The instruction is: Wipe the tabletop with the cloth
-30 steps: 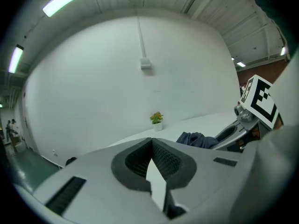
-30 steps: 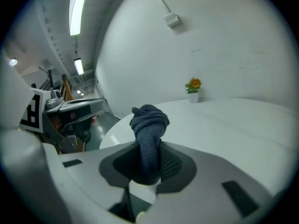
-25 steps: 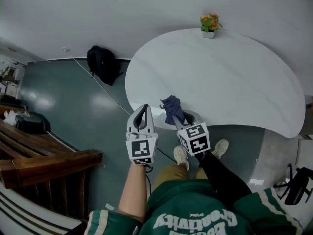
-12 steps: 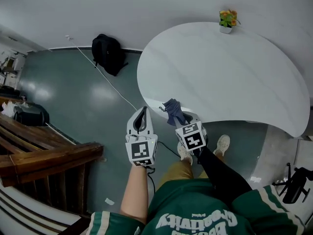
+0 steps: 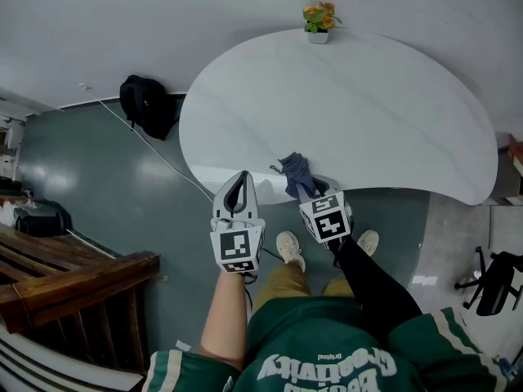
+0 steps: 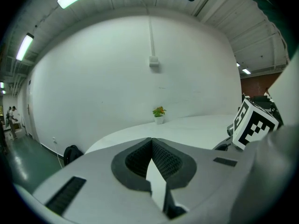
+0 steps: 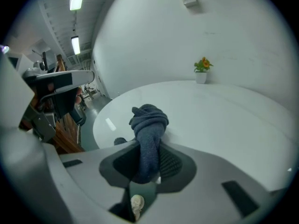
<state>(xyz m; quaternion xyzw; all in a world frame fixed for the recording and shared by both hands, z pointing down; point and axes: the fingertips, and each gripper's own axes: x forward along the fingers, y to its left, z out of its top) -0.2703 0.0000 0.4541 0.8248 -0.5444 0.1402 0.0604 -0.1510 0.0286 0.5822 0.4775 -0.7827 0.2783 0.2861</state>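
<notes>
1. Right gripper [image 5: 306, 189] is clamped on the cloth [image 5: 295, 171]. The right gripper view shows the dark blue cloth [image 7: 148, 125] pinched between the jaws of the gripper [image 7: 147, 168], with its bunched end sticking out past the tips.
2. The cloth sits at the near edge of the white desk [image 5: 368, 113], just below centre in the head view. Can't tell if it actually touches the surface.
3. Left gripper [image 5: 238, 180] has its jaws closed, tips meeting and nothing between them, as the left gripper view confirms [image 6: 152, 141]. In the head view it is left of the right gripper, over the floor [image 5: 106, 186] just off the desk edge.
4. The two grippers are near each other but apart. The right gripper's marker cube [image 6: 252, 125] shows at the right edge of the left gripper view.
5. The desk is rounded and bare apart from a small potted plant [image 5: 317, 21] at its far edge against the wall, top centre of the head view. The plant also shows in both gripper views [image 6: 159, 115] [image 7: 202, 71].
6. A black backpack [image 5: 145, 104] lies on the floor by the wall, upper left, with a cable [image 5: 155, 149] running past it.
7. A wooden bench [image 5: 73, 276] is at lower left.
8. The person's shoes [image 5: 288, 247] are under the desk edge, lower centre.
</notes>
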